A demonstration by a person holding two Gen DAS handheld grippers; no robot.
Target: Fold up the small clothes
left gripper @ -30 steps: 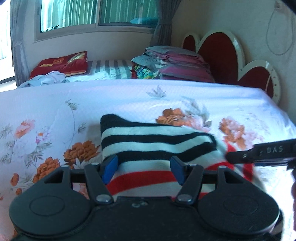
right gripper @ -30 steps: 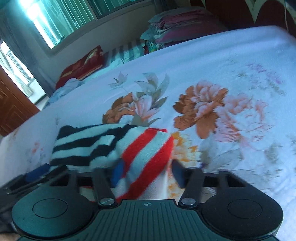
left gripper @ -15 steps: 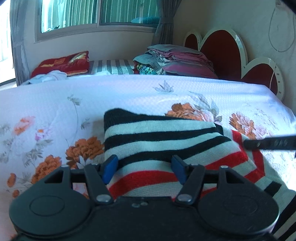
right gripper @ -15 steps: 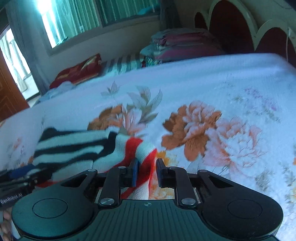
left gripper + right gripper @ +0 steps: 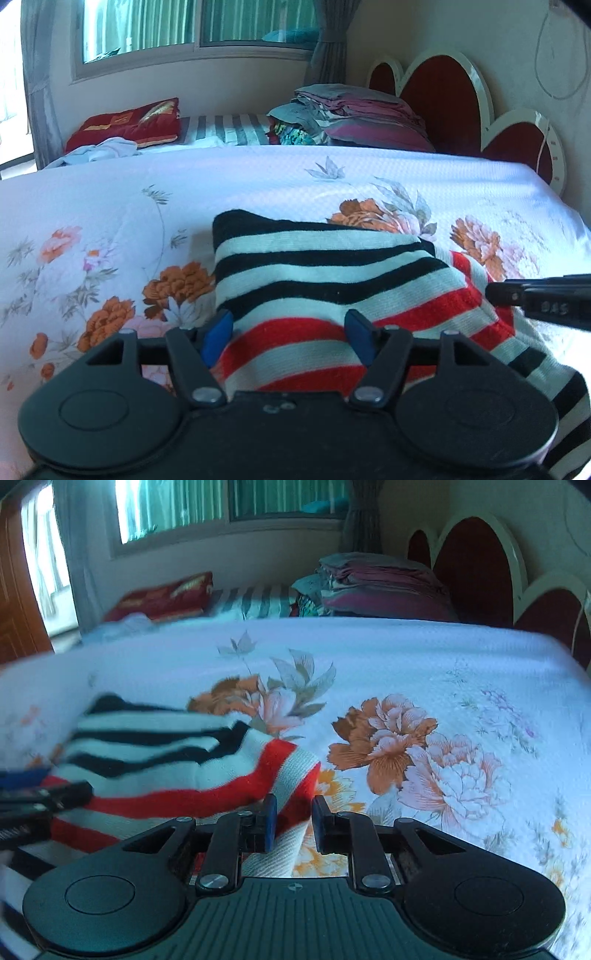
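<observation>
A small knit garment [image 5: 325, 280] with black, white and red stripes lies on the floral bedspread [image 5: 110, 206]. My left gripper [image 5: 288, 338] is open, its blue pads on either side of the garment's near red-striped edge. My right gripper [image 5: 293, 821] is shut on the garment's red-striped right edge [image 5: 288, 794] and holds that corner lifted; it shows in the left wrist view as a black finger [image 5: 539, 299] at the right. The garment's near part is hidden under both gripper bodies.
A stack of folded clothes [image 5: 354, 118] sits at the far end by the red heart-shaped headboard [image 5: 450, 107]. A red cushion [image 5: 129, 123] and a pale crumpled cloth [image 5: 99, 153] lie at the far left.
My right gripper closed on the garment's red-striped edge and has drawn that corner rightward, spreading the cloth. The left gripper stays open in place.
</observation>
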